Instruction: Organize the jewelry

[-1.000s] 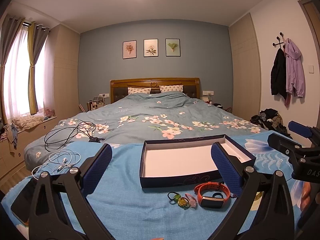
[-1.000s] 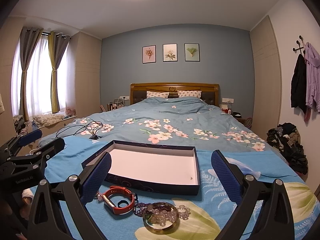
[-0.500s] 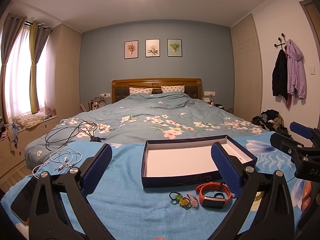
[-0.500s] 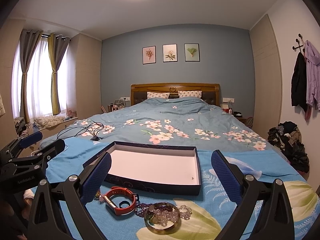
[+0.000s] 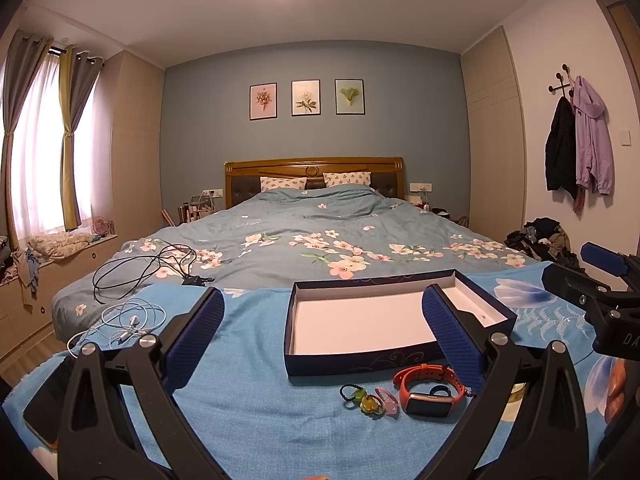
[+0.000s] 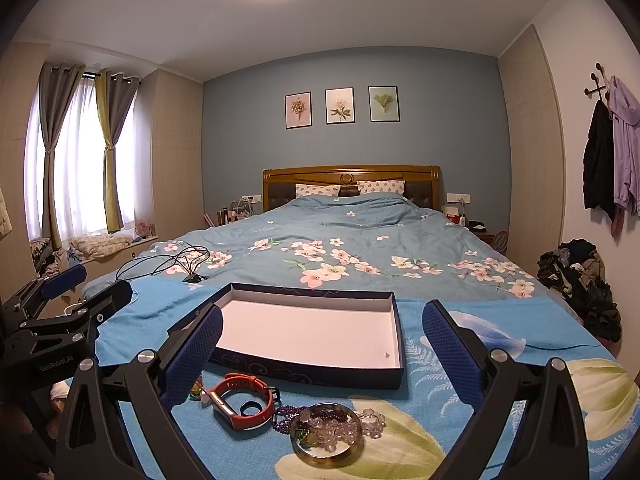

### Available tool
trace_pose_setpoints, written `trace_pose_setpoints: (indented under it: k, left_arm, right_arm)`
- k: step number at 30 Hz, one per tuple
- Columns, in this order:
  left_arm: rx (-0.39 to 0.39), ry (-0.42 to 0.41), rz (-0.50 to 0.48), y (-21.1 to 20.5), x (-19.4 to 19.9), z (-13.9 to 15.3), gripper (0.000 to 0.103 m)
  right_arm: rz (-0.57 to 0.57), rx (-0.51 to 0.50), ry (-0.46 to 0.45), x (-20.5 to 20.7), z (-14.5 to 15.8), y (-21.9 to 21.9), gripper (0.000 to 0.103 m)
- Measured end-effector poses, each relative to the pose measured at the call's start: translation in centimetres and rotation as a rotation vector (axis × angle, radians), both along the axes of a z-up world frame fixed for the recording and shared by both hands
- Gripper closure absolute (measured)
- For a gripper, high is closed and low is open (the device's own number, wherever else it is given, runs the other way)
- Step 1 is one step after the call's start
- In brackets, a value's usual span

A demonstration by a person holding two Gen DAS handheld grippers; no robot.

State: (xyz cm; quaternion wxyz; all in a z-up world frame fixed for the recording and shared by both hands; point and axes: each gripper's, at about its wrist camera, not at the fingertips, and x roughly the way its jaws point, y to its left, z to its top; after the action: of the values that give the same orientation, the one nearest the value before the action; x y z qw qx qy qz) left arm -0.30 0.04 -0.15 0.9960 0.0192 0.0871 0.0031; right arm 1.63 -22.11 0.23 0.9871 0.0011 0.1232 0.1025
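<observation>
Both tools, left (image 5: 320, 334) and right (image 6: 320, 354), hover spread and empty over the bed (image 6: 360, 240); the watch (image 6: 242, 400) and bead dish (image 6: 328, 434) lie near the open box (image 6: 312, 372).

I see a box (image 6: 320, 376) that is navy outside with pale swirls and white inside. My pads (image 5: 196, 336) are dark blue with a dotted texture. The watch (image 6: 244, 400) has an orange-red strap. The beads (image 6: 286, 416) are purple, and others in the dish (image 6: 326, 434) are clear. The blanket (image 5: 248, 420) is bright blue; the duvet (image 6: 360, 240) is grey-blue with pink-white blossoms. The wall (image 6: 240, 140) is dusty blue.
</observation>
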Motion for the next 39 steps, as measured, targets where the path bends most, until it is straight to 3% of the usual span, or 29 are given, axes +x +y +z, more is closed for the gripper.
trace_pose_setpoints:
  k: [39]
  left_arm:
    - [0.0, 0.007, 0.002, 0.0, 0.19, -0.41, 0.006]
  right_arm:
    - [-0.013, 0.01, 0.001, -0.39, 0.26, -0.37, 0.007]
